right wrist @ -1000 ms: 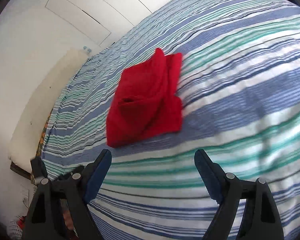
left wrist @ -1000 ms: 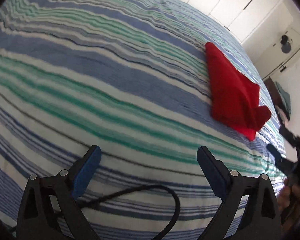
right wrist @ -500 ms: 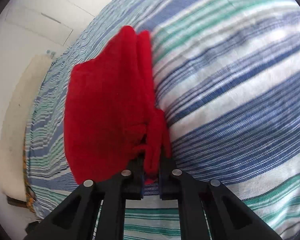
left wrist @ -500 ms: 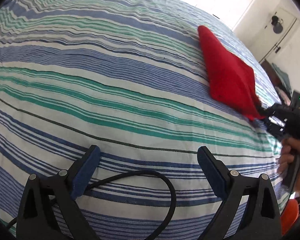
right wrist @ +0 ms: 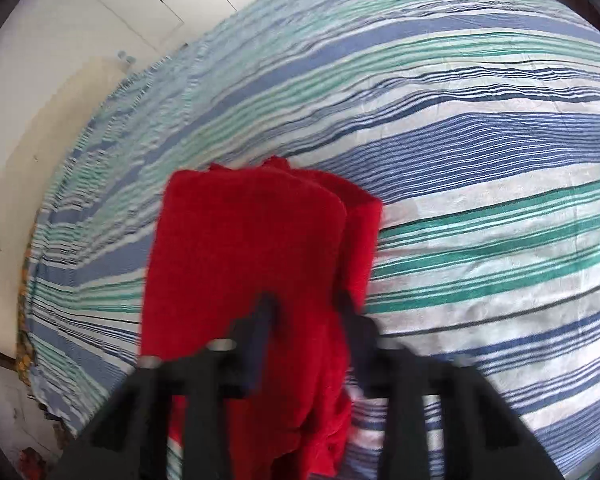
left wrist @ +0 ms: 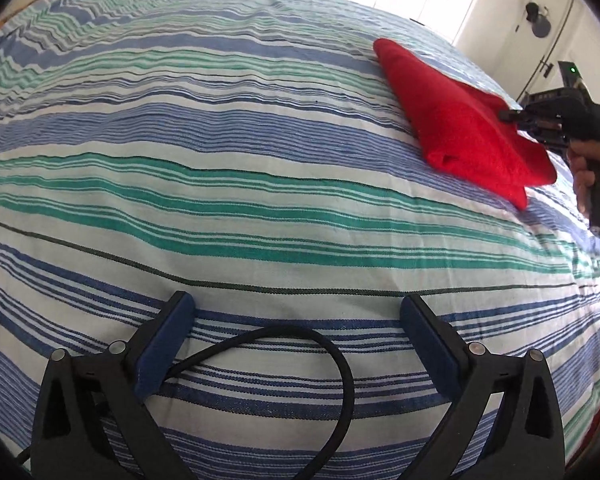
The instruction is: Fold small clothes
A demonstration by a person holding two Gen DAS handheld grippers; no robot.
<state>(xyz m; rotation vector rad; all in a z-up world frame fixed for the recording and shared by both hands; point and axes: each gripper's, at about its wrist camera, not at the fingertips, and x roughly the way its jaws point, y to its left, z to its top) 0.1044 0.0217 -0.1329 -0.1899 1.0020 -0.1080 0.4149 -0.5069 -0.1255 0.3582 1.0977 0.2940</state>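
A folded red cloth [left wrist: 464,128] lies on the striped bedspread [left wrist: 228,168] at the right in the left wrist view. In the right wrist view the red cloth [right wrist: 252,252] fills the middle, with a fold between the fingers of my right gripper [right wrist: 308,312]. The jaws stand partly apart around the cloth; the view is blurred. My right gripper [left wrist: 516,118] also shows in the left wrist view, at the cloth's right edge. My left gripper [left wrist: 296,320] is open and empty, low over the bedspread, well away from the cloth.
A black cable [left wrist: 324,364] loops between my left gripper's fingers. White cupboard doors [right wrist: 112,8] and a wall stand behind the bed. The bed's far edge [right wrist: 32,264] runs along the left in the right wrist view.
My right gripper shut on the cloth's edge half a second ago; now its jaws stand wider and the cloth has been folded over away from me. The left gripper has hardly moved.
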